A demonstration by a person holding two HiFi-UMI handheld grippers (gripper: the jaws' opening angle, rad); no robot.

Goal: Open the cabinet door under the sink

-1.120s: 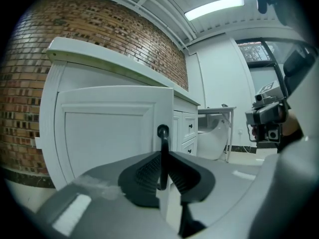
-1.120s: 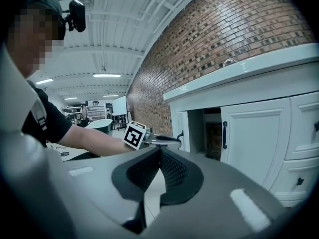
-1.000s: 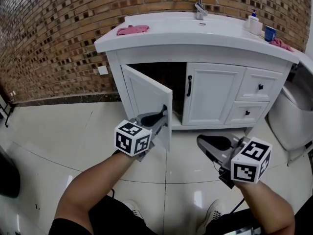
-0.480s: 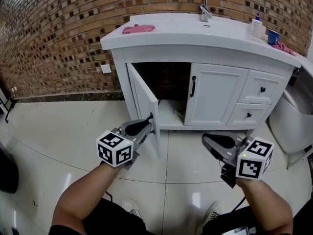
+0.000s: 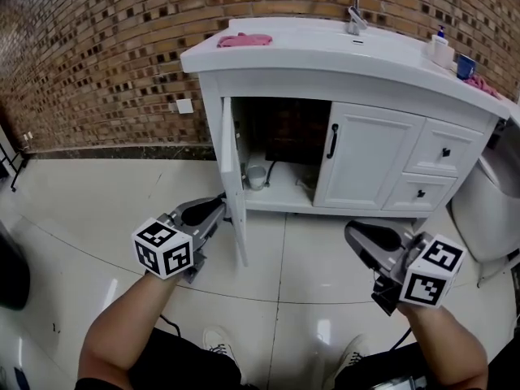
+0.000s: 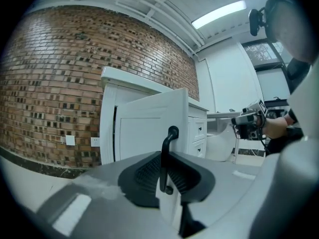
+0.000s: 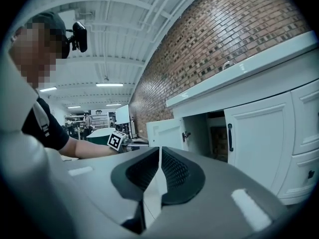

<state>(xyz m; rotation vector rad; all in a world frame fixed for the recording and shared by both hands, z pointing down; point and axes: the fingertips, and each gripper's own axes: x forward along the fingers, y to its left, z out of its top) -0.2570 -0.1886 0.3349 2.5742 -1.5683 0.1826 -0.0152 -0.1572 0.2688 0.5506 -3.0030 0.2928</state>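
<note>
The white under-sink cabinet (image 5: 349, 80) has its left door (image 5: 230, 157) swung far out, edge-on to me in the head view. My left gripper (image 5: 213, 209) is shut on that door's black handle (image 6: 167, 156), which stands upright between the pads in the left gripper view. The door panel (image 6: 147, 128) fills the space just beyond the jaws. The opened compartment (image 5: 280, 149) is dark, with a pale cup-like thing (image 5: 256, 175) on its floor. My right gripper (image 5: 367, 239) hangs low over the floor tiles in front of the cabinet, shut and empty (image 7: 158, 176).
The right door (image 5: 370, 157) with its black handle (image 5: 332, 140) is closed, and two drawers (image 5: 444, 151) sit beside it. A faucet (image 5: 352, 2), pink cloth (image 5: 244, 40) and soap bottle (image 5: 441, 49) are on the countertop. A white fixture (image 5: 487, 210) stands at the right, the brick wall (image 5: 97, 63) behind.
The left door has swung much wider, from part open to about square with the cabinet front. My left gripper went left and back with the handle. The right gripper stayed about where it was.
</note>
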